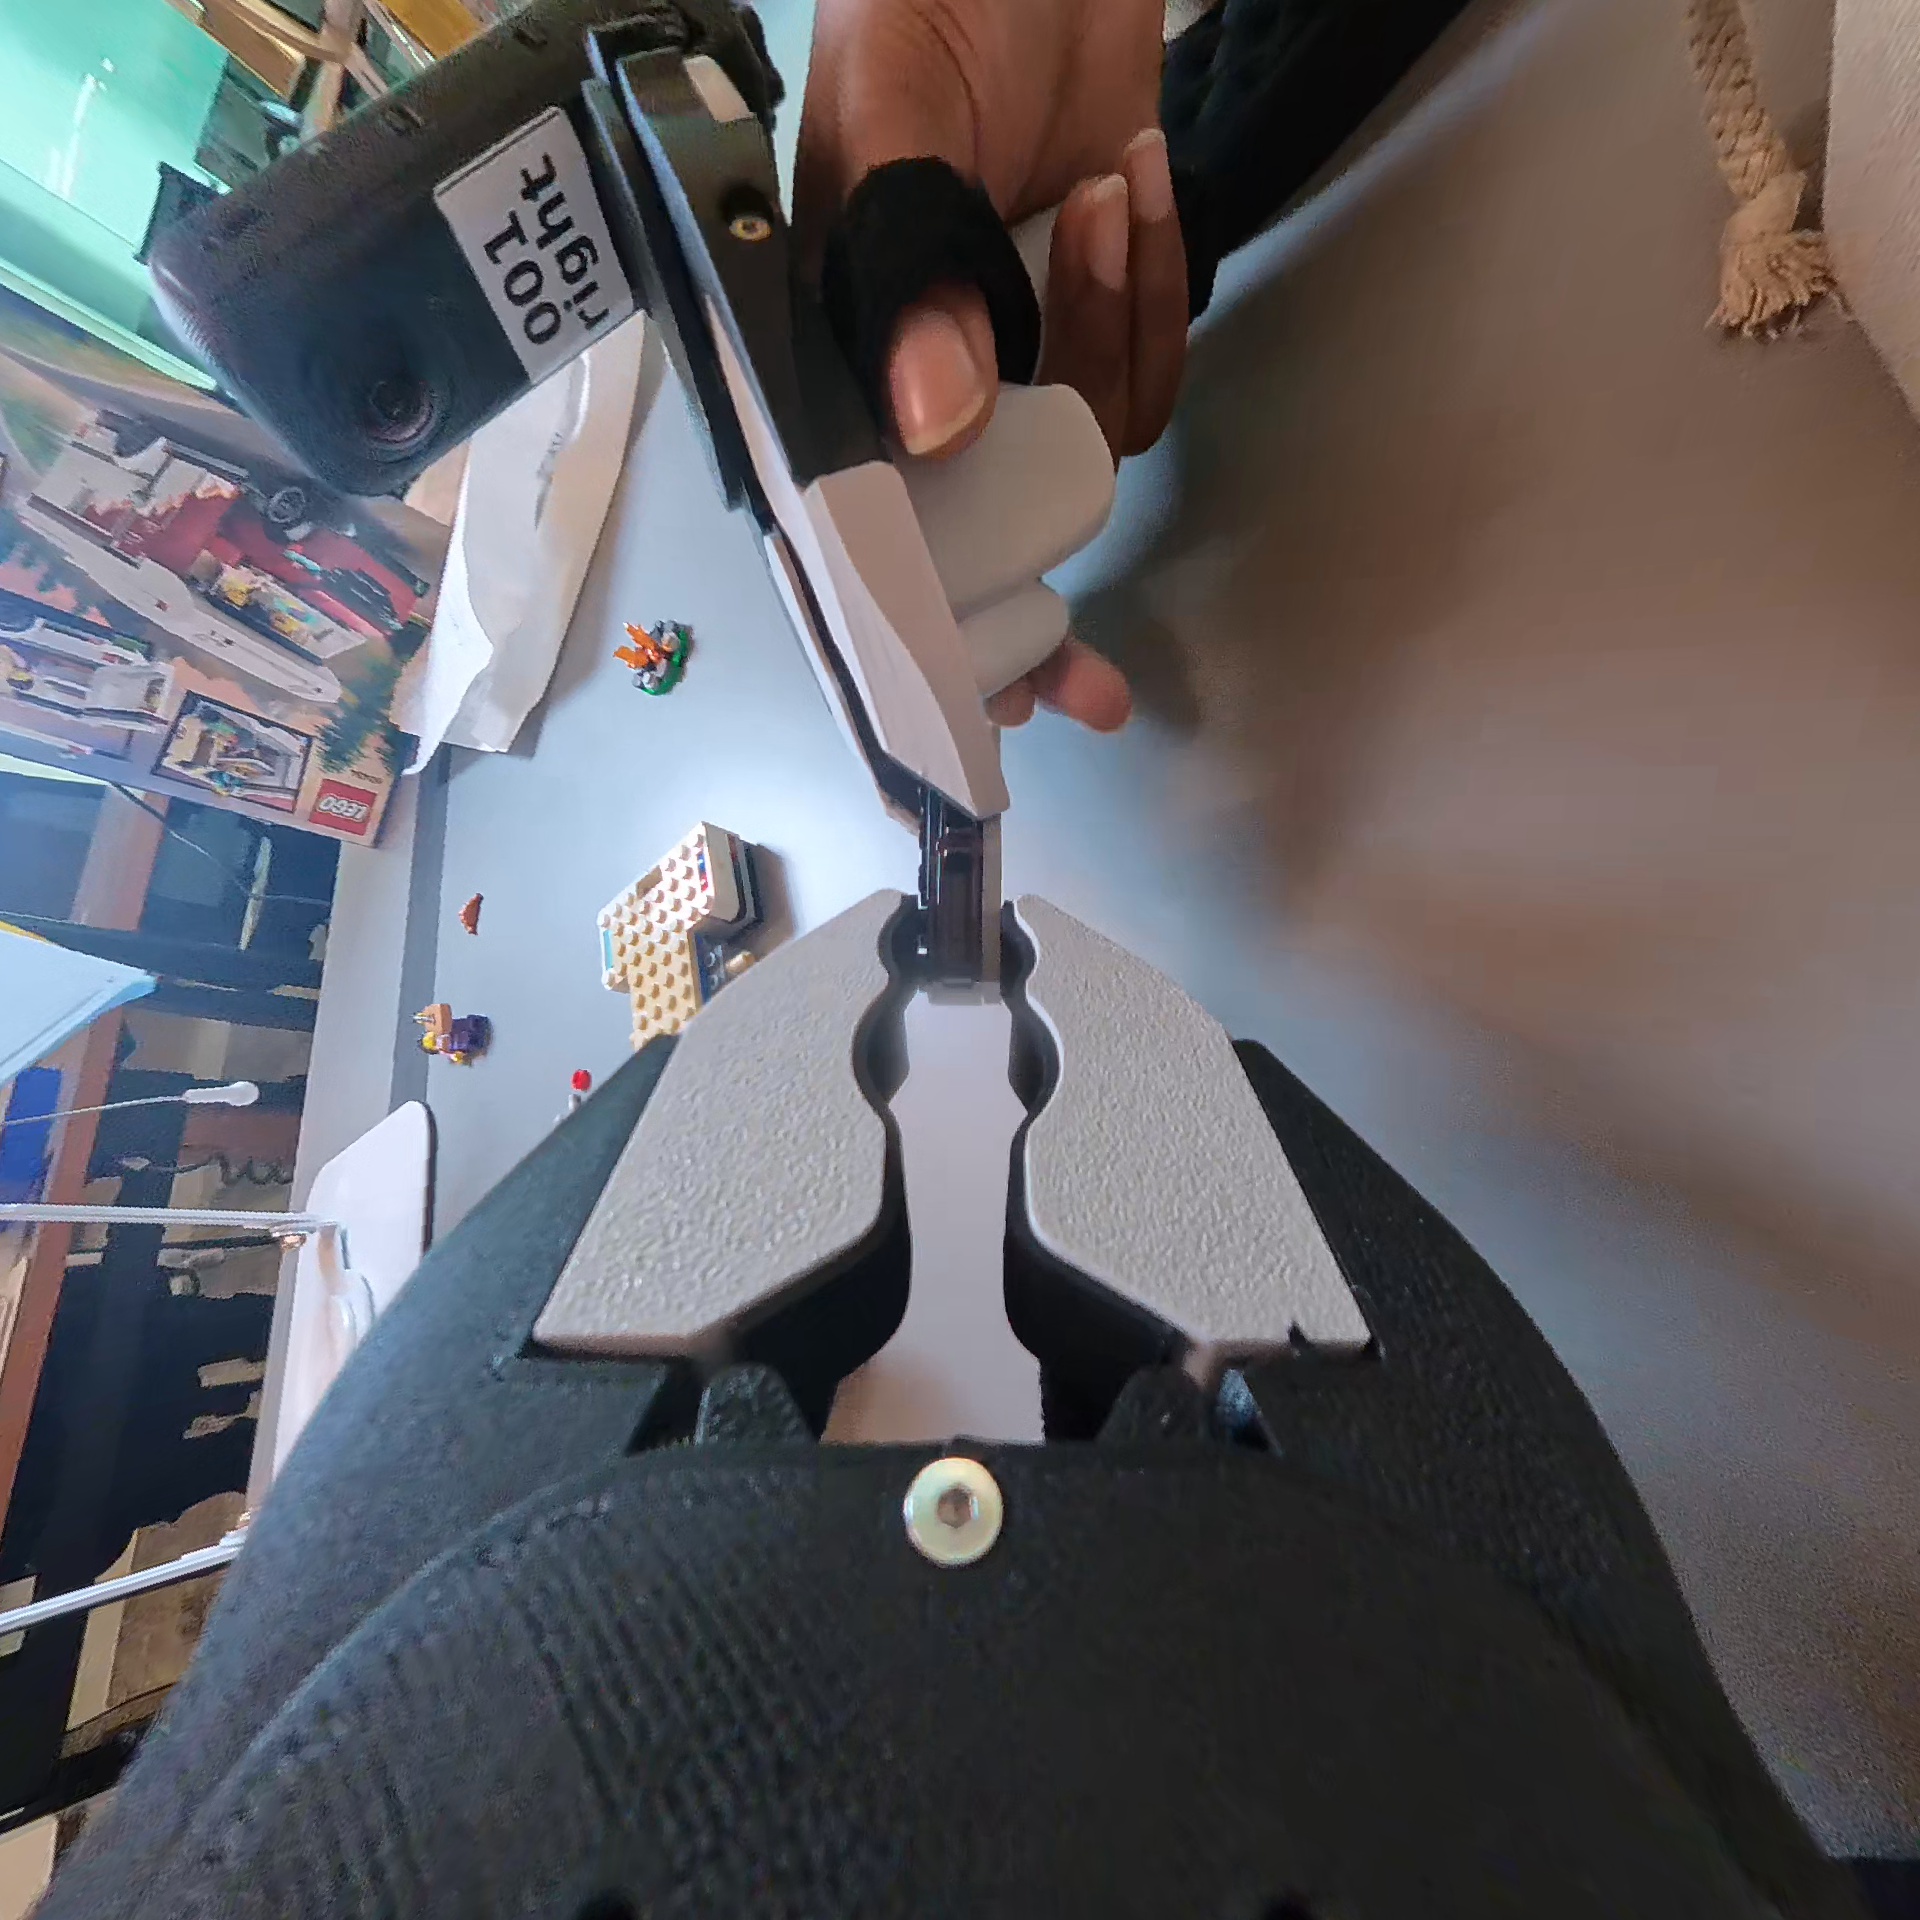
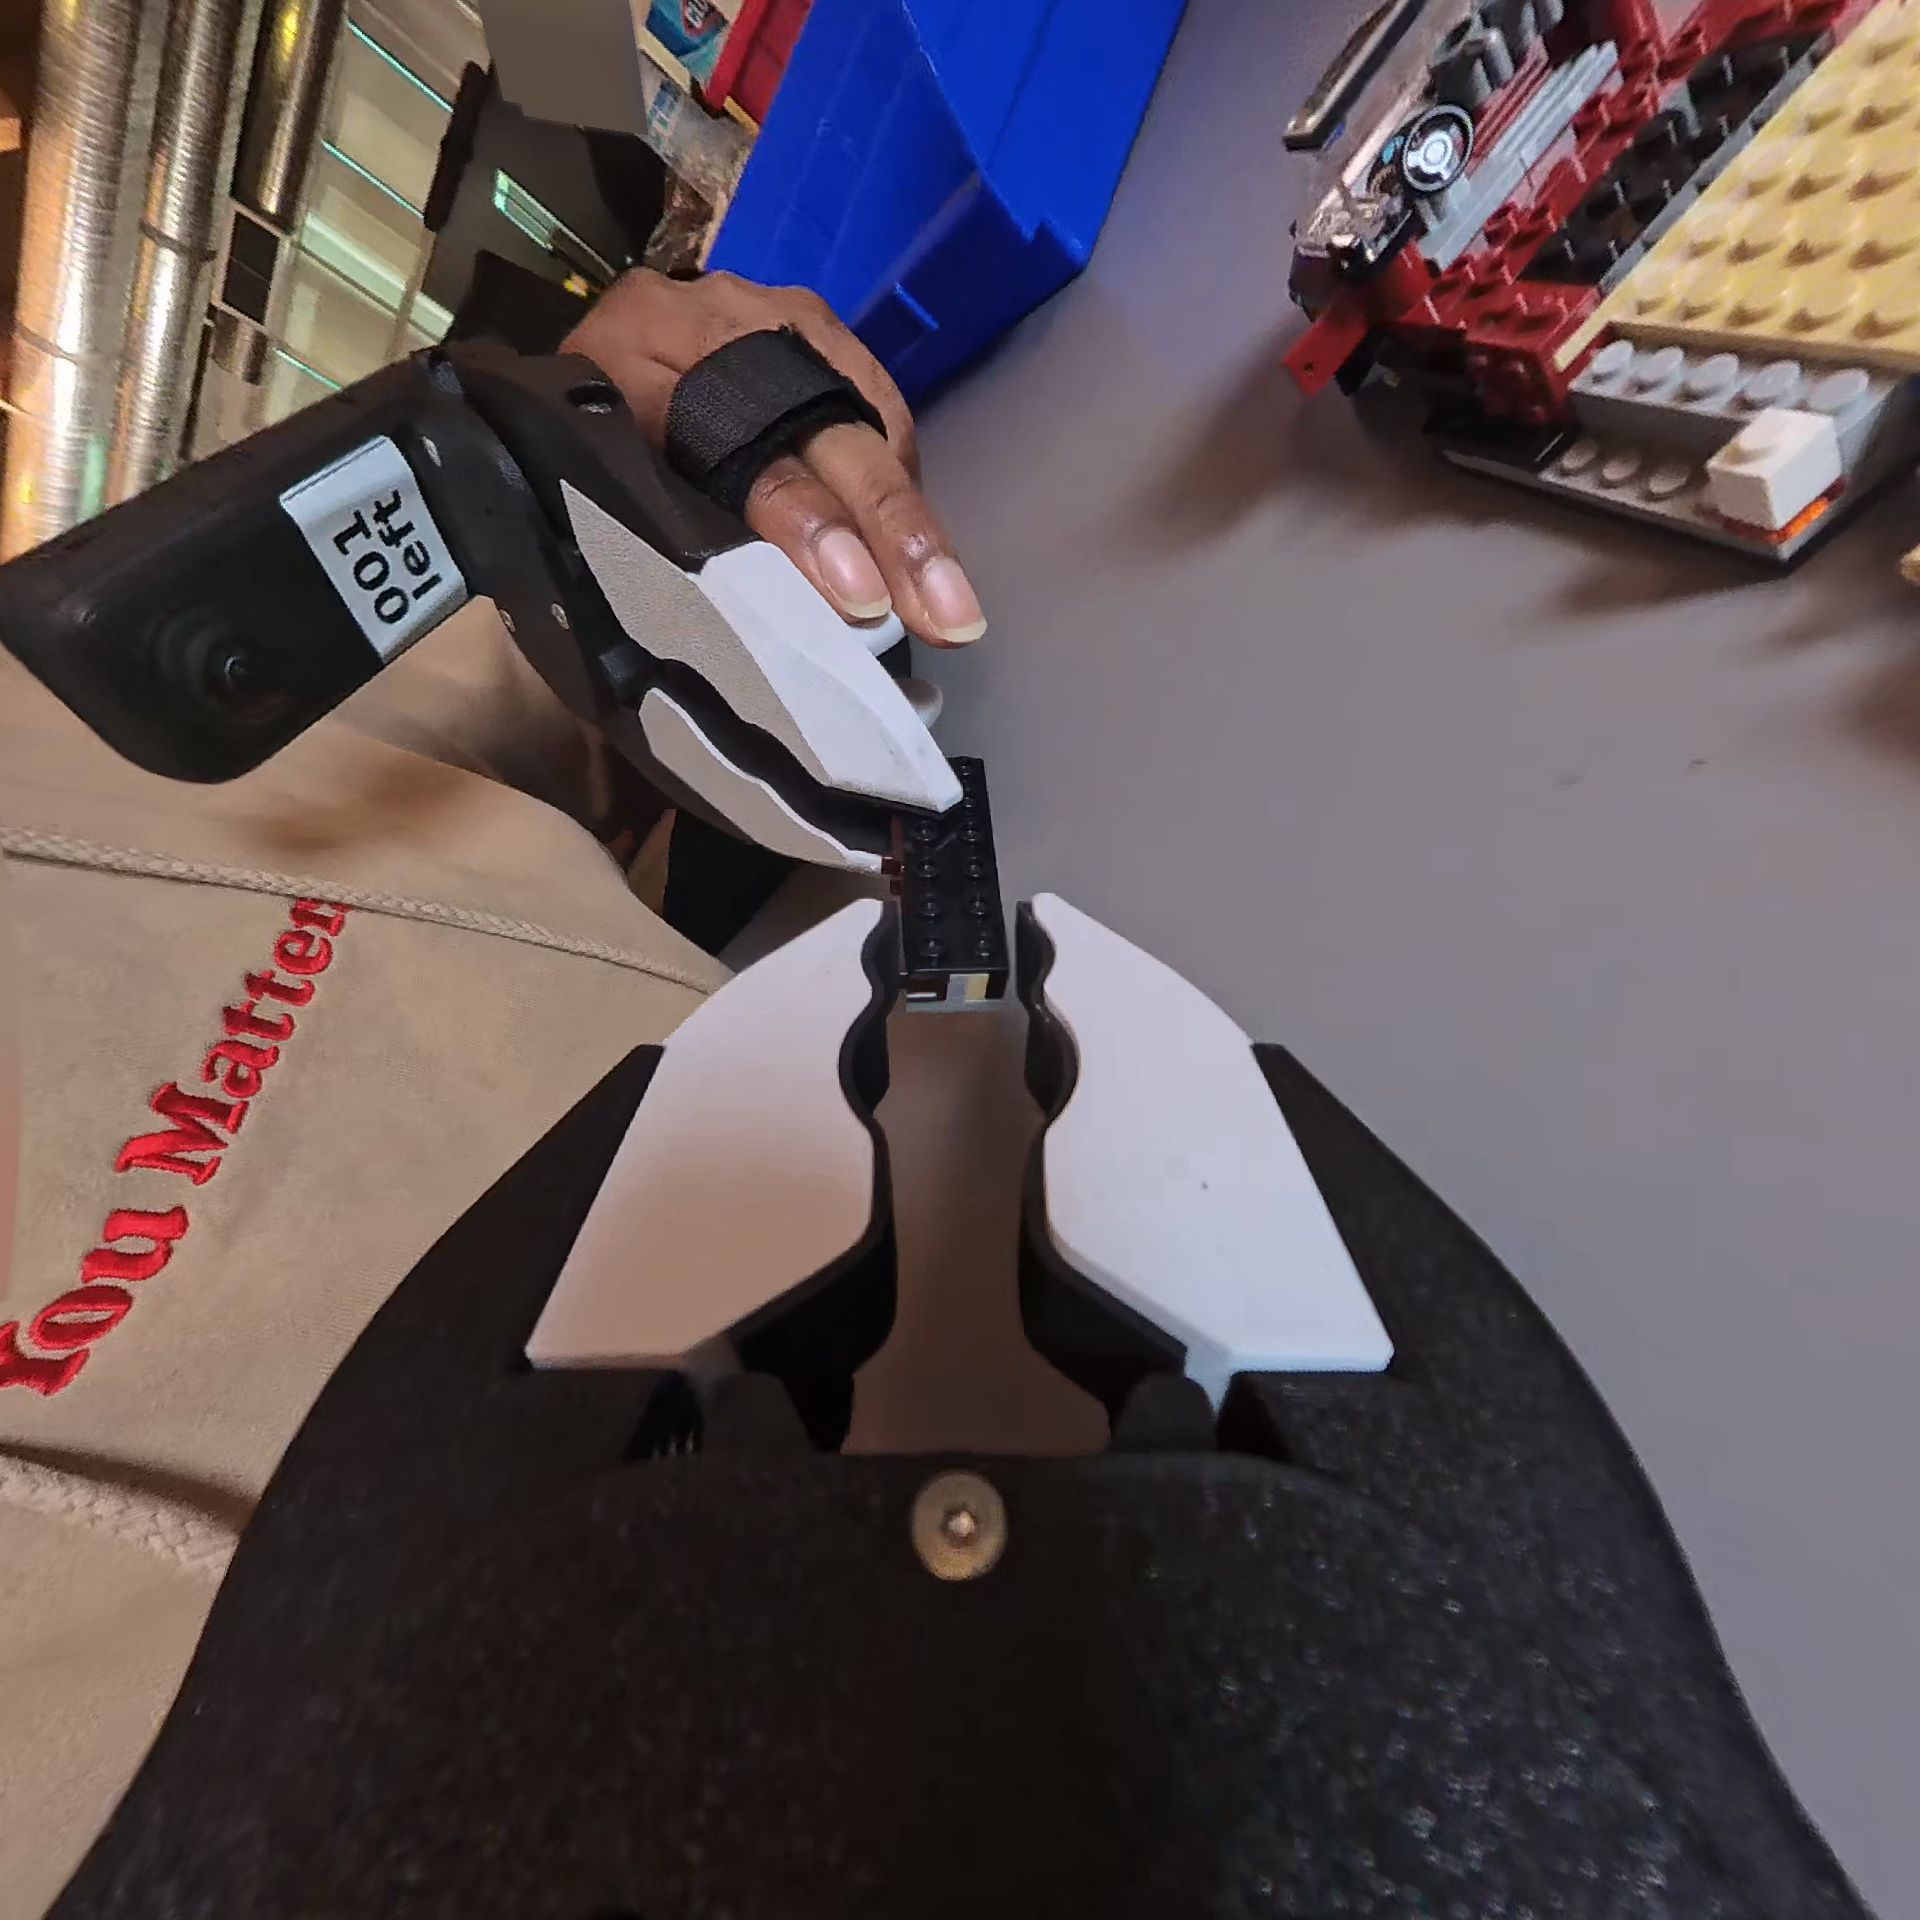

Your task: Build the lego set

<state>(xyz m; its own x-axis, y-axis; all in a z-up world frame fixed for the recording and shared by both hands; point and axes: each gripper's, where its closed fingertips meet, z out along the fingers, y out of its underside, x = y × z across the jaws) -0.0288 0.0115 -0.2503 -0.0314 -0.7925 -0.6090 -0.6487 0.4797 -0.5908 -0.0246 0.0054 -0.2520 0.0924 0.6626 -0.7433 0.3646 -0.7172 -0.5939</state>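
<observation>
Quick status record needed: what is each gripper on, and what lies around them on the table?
left gripper: shut on one end of the black brick stack
right gripper: pads on both sides of the stack's other end
stack: held in the air between both grippers
table: grey
left wrist view: tan studded plate build, small figure
right wrist view: red brick vehicle, blue bin

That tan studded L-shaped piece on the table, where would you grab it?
Probably across one leg of the tan L-shaped piece, from above: it lies flat, studs up, and a leg's straight parallel sides suit two fingers.
</observation>
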